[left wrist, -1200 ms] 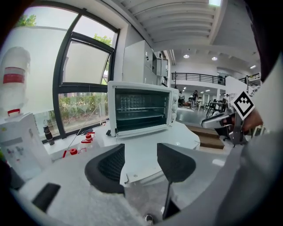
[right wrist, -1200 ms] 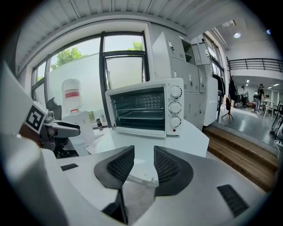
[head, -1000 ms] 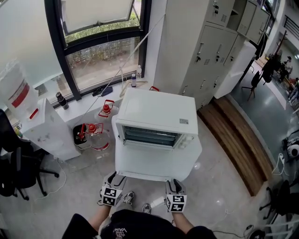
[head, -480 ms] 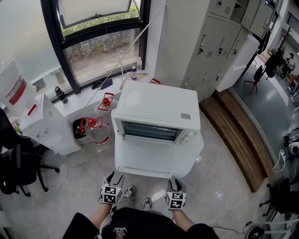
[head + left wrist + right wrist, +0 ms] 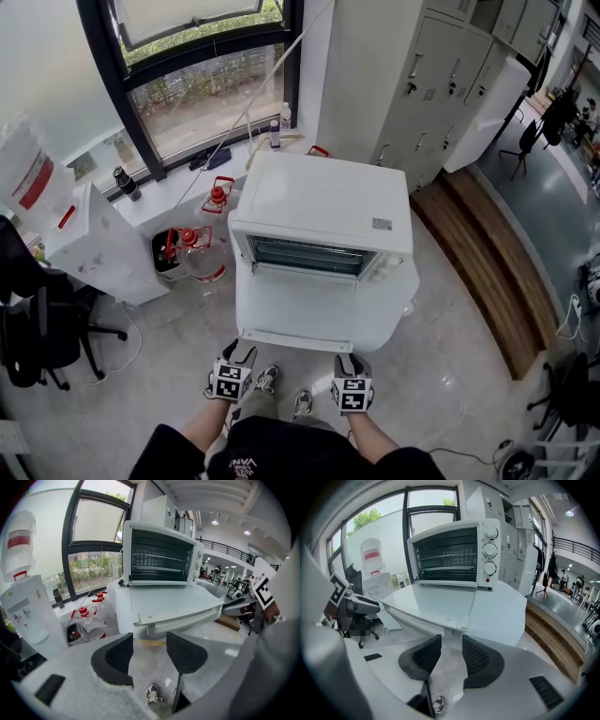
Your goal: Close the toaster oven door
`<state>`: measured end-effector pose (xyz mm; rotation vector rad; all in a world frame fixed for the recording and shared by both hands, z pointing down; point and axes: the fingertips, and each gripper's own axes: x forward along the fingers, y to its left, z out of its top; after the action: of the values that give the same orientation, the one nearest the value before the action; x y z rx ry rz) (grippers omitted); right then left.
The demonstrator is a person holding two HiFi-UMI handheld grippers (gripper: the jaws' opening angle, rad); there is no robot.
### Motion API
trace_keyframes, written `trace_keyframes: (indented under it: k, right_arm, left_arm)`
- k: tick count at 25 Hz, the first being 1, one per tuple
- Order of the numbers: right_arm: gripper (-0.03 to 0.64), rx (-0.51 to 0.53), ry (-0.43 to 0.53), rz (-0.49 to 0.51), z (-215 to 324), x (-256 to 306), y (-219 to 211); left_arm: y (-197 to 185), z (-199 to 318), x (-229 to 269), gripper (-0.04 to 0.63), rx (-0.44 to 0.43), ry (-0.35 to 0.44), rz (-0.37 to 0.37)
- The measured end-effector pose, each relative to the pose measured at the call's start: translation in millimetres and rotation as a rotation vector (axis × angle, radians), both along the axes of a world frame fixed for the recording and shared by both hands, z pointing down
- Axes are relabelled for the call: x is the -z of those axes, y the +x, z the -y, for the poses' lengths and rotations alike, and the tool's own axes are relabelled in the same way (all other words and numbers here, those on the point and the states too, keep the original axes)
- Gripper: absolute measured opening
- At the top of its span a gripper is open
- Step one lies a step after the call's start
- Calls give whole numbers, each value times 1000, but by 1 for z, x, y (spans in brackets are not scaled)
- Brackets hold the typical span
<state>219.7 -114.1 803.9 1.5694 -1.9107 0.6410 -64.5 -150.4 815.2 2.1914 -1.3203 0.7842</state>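
A white toaster oven point(image 5: 323, 197) stands in front of me with its door point(image 5: 314, 309) folded down flat, showing the wire racks inside. Both grippers hover at the door's front edge, one toward each corner. My left gripper point(image 5: 234, 354) is open and holds nothing; in the left gripper view the door's handle point(image 5: 180, 620) lies a little beyond its fingertips point(image 5: 119, 653). My right gripper point(image 5: 350, 364) has its jaws opening with nothing between them. In the right gripper view the handle's end post point(image 5: 451, 632) sits just past that gripper point(image 5: 451, 652).
A white water dispenser point(image 5: 89, 244) and clear water bottles with red caps point(image 5: 199, 258) stand at the left. A black office chair point(image 5: 37, 342) is further left. Grey lockers point(image 5: 441, 75) and a wooden platform point(image 5: 492, 272) lie to the right. My shoes point(image 5: 281, 394) show below.
The head view has shifted a little, so the oven sits slightly higher and further right. Both grippers stay at the door's front edge. The door remains folded down.
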Motion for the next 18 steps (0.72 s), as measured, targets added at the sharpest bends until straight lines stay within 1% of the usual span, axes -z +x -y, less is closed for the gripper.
trace_keyframes:
  k: [4, 12, 15, 18]
  right_arm:
    - [141, -20, 3, 35, 7, -4, -2]
    - [138, -98, 3, 106, 15, -9, -3]
    - [132, -128, -10, 116, 17, -10, -3]
    - [116, -127, 1, 118, 17, -6, -5]
  left_arm:
    - [3, 4, -1, 232, 4, -10, -9]
    - [8, 9, -6, 232, 39, -28, -63]
    - [9, 13, -4, 232, 60, -25, -91]
    - [8, 19, -1, 232, 78, -16, -111]
